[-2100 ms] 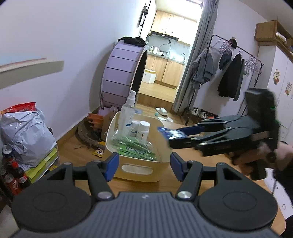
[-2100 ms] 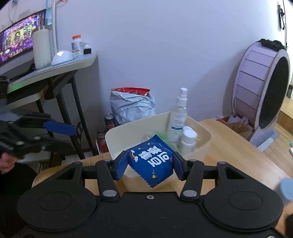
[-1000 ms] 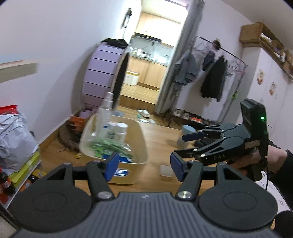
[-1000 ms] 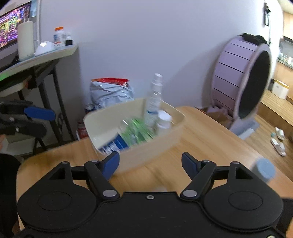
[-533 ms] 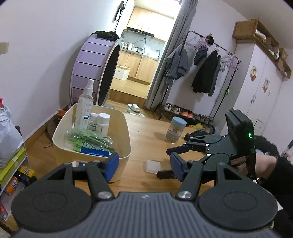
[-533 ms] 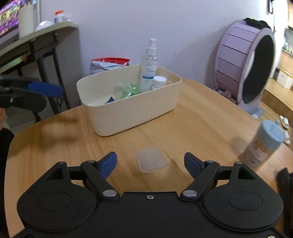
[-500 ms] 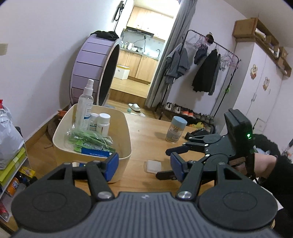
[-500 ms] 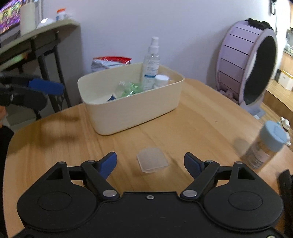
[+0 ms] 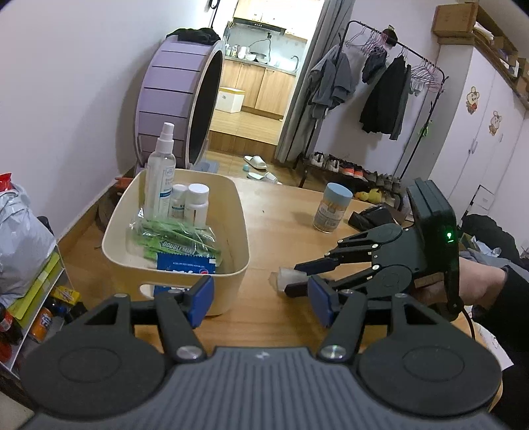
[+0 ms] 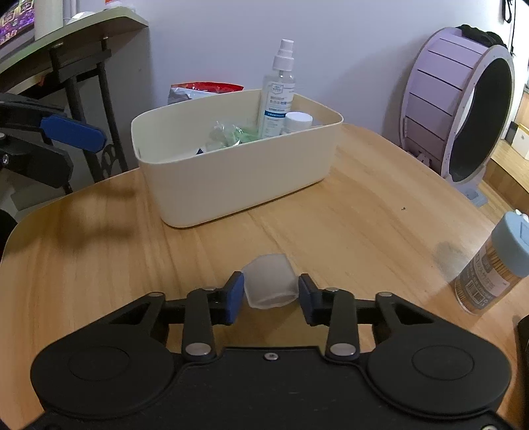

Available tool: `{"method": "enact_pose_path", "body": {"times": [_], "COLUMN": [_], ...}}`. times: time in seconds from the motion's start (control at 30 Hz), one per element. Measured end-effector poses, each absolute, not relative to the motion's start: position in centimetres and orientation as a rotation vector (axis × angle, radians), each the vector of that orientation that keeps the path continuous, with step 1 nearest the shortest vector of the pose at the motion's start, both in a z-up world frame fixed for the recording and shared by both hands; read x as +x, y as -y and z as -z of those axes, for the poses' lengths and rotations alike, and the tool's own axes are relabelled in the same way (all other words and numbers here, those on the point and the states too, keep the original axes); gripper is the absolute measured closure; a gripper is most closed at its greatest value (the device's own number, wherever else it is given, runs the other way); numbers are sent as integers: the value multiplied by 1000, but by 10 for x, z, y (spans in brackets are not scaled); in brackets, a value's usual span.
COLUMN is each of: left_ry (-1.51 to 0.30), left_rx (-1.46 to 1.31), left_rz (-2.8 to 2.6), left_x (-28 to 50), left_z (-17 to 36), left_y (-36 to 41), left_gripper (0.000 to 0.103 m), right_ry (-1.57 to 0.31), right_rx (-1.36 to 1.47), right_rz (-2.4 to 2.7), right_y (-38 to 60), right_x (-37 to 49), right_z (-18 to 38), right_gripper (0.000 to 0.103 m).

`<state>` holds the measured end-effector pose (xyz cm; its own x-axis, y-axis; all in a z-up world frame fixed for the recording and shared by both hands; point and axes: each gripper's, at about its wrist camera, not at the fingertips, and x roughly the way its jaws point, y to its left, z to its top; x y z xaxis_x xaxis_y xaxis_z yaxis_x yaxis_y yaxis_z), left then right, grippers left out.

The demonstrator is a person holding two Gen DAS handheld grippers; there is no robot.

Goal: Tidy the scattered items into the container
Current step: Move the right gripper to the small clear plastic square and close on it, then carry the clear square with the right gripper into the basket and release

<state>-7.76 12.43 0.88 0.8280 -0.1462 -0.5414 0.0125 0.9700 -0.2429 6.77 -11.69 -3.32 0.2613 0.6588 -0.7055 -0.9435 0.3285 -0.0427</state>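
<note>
A cream bin (image 9: 239, 238) (image 10: 231, 178) stands on the wooden table and holds a spray bottle (image 9: 160, 172), two white pill bottles (image 9: 196, 201), green gum packs (image 9: 175, 236) and a blue snack packet (image 9: 185, 264). A small translucent plastic box (image 10: 269, 281) (image 9: 286, 276) lies on the table between the fingers of my right gripper (image 10: 271, 296) (image 9: 297, 278); the jaws are close beside it, and contact is unclear. My left gripper (image 9: 261, 302) is open and empty, hovering in front of the bin.
A toothpick jar with a blue lid (image 9: 332, 208) (image 10: 492, 264) stands on the table to the right. A purple wheel (image 9: 178, 102) stands by the wall beyond the table. A desk (image 10: 66, 29) and a silver bag (image 9: 20, 238) are to the left.
My right gripper dropped the blue packet into the bin, swung away to the small plastic box, lowered around it and narrowed its jaws. The left gripper stayed open and shifted only slightly.
</note>
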Motion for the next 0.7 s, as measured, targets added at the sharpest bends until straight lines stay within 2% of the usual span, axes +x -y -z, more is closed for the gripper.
{"method": "enact_pose_path", "body": {"times": [0.1,0.33,0.5,0.7], "left_ry": [-585,-561,-543,-521], "left_rx": [-236,-246,-257,-269], "left_rz": [90,81,73,53], "left_x": [-80,-92,-100,-111], "left_z": [-10,-16,-20,-26], "left_y": [-124,-131,-136,-146], "left_gripper": [41,41,41,41], "right_ry": [-646,-601,-575,-524], "right_rx": [-488,-459,-438,-387], "right_rz": [-1149,-1144,-1145,-1179], "right_y": [120,119,113,100], "right_x": [68,68,67,62], "right_z": [25,-1,-18,-44], "right_gripper": [83,85,90,90]}}
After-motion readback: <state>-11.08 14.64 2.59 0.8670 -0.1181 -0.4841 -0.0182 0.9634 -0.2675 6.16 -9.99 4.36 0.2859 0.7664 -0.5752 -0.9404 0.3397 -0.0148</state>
